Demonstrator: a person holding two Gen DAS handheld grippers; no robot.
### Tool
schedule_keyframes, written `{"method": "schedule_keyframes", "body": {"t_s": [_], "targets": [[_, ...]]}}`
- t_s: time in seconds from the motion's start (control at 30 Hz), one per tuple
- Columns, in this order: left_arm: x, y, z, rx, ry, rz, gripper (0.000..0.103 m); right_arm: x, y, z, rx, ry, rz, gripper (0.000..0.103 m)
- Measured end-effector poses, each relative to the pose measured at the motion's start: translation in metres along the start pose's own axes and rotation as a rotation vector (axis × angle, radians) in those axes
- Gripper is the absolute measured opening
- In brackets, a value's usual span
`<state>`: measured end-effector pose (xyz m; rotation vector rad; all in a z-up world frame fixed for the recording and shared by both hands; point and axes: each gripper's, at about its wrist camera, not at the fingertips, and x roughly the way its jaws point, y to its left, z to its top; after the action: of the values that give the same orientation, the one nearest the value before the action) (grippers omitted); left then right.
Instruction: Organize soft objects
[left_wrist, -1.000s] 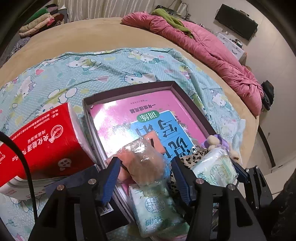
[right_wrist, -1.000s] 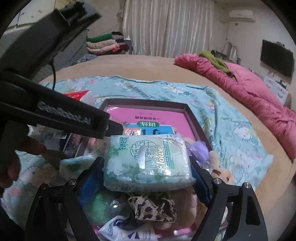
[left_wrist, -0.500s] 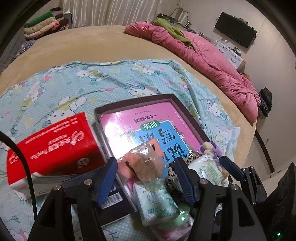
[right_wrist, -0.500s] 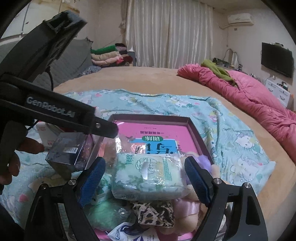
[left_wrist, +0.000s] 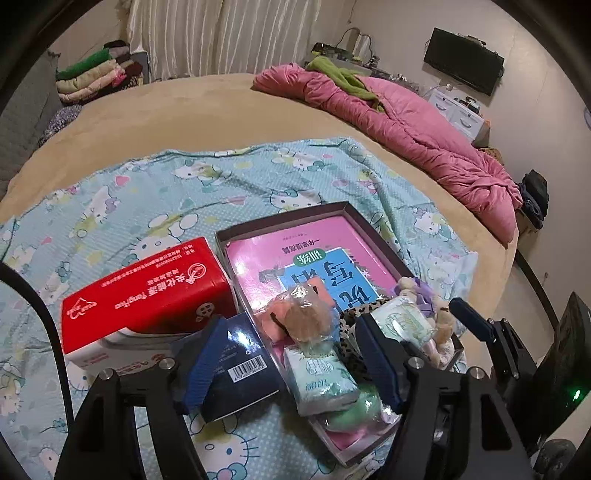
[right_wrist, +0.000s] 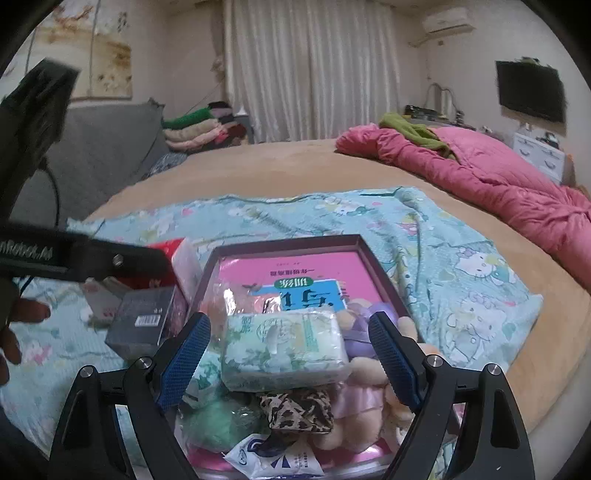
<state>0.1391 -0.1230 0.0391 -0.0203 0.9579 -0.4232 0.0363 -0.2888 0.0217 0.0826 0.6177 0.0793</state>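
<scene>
A shallow maroon box (left_wrist: 280, 218) on the cartoon-print sheet holds a pink book and a heap of soft things. My left gripper (left_wrist: 291, 358) hangs above the heap with its jaws opening. A bagged brown plush (left_wrist: 301, 314) and a tissue pack (left_wrist: 321, 380) lie below the gap, and neither pad touches them. My right gripper (right_wrist: 288, 354) is open. A green-patterned wipes pack (right_wrist: 286, 350) rests on the heap between its pads, with a gap on each side. Beneath it lie a leopard-print cloth (right_wrist: 295, 406) and a cream plush (right_wrist: 369, 373).
A red tissue box (left_wrist: 147, 291) and a dark blue box (left_wrist: 240, 362) sit left of the maroon box. A pink quilt (left_wrist: 424, 129) lies along the bed's far right. A person's hand (right_wrist: 22, 317) holds the left gripper's handle. The bed's edge drops off at the right.
Both grippers have risen and drawn back from the heap. The left jaws have widened around the bagged plush, which stays in the box. The wipes pack now sits clear of the right pads.
</scene>
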Motion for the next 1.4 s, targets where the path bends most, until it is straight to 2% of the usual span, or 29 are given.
{"method": "schedule_keyframes", "body": {"t_s": [0.2,0.33,0.43,0.83,1.03,1.2,1.4], "targets": [[-0.022,-0.003,-0.005,0.009,-0.031,0.013,0.077,-0.022,-0.011,0.014,0.124,-0.037,-0.032,0.088],[-0.036,-0.004,-0.009,0.012,-0.042,0.018,0.078,-0.035,-0.014,0.024,0.200,-0.018,-0.050,0.088],[-0.049,-0.004,-0.014,0.009,-0.050,0.027,0.084,-0.047,-0.011,0.032,0.233,-0.009,-0.053,0.088],[-0.100,0.005,-0.037,-0.027,-0.088,0.093,0.086,-0.117,0.020,0.076,0.224,-0.043,-0.075,0.088],[-0.119,0.001,-0.052,-0.026,-0.100,0.128,0.086,-0.135,0.031,0.068,0.230,-0.016,-0.092,0.088],[-0.124,-0.004,-0.066,-0.002,-0.088,0.150,0.086,-0.144,0.038,0.050,0.222,0.003,-0.137,0.088],[-0.128,-0.011,-0.087,-0.004,-0.078,0.169,0.086,-0.147,0.044,0.027,0.201,0.045,-0.145,0.088]]}}
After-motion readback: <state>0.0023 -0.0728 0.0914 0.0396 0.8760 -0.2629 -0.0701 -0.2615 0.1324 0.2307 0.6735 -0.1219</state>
